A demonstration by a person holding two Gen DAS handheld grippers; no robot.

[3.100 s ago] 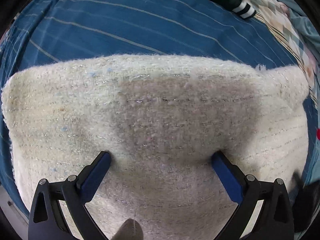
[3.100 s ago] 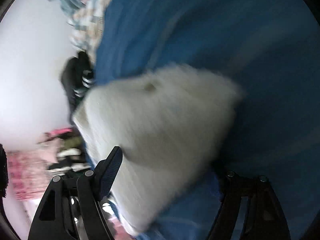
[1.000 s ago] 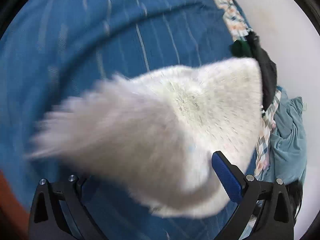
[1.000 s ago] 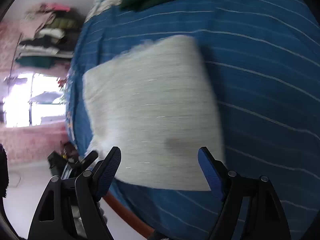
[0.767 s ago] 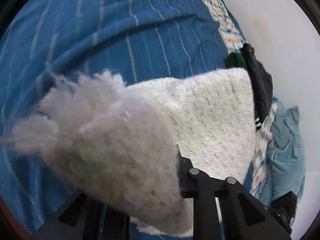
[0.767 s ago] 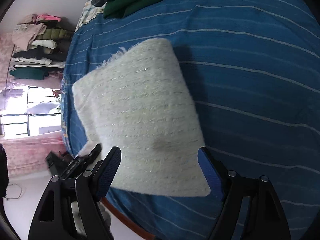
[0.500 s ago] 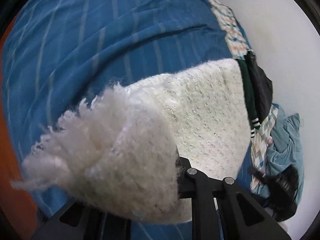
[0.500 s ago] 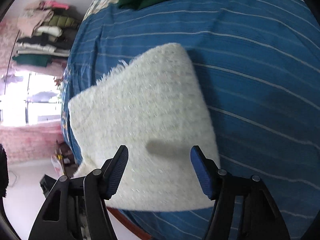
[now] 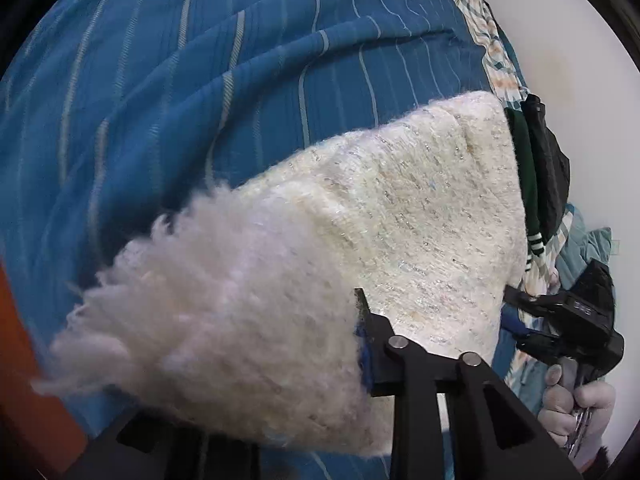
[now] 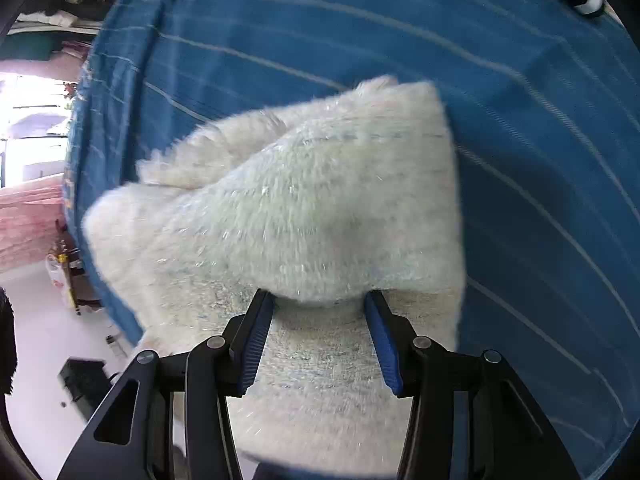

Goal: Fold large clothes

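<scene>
Covering most of both views, the bed (image 9: pixel 200 80) wears a blue striped sheet, and the white fuzzy garment (image 10: pixel 320 208) lies on it near the edge, already gathered into a compact, several-layered bundle. Judging by that shape, the main folds seem done; what looks left is one last fold or simply lifting the bundle away to a pile.

At 1 to 3 o'clock in the left wrist view, beyond the garment (image 9: pixel 420 216), a heap of dark and green clothes (image 9: pixel 536 176) sits by the wall, perhaps still waiting their turn.

Nearer in, the left tool (image 9: pixel 352 344) is closed on the garment's fringed corner, the fluffy edge bunched over its fingers and raised off the sheet. The right tool (image 10: pixel 320 312) has its blue pads pinching a raised hump of the same garment at 6 o'clock in its own view; seen from the left wrist, the right tool (image 9: pixel 516 320) reaches in at 4 o'clock with the person's hand (image 9: pixel 576 408) behind it.
</scene>
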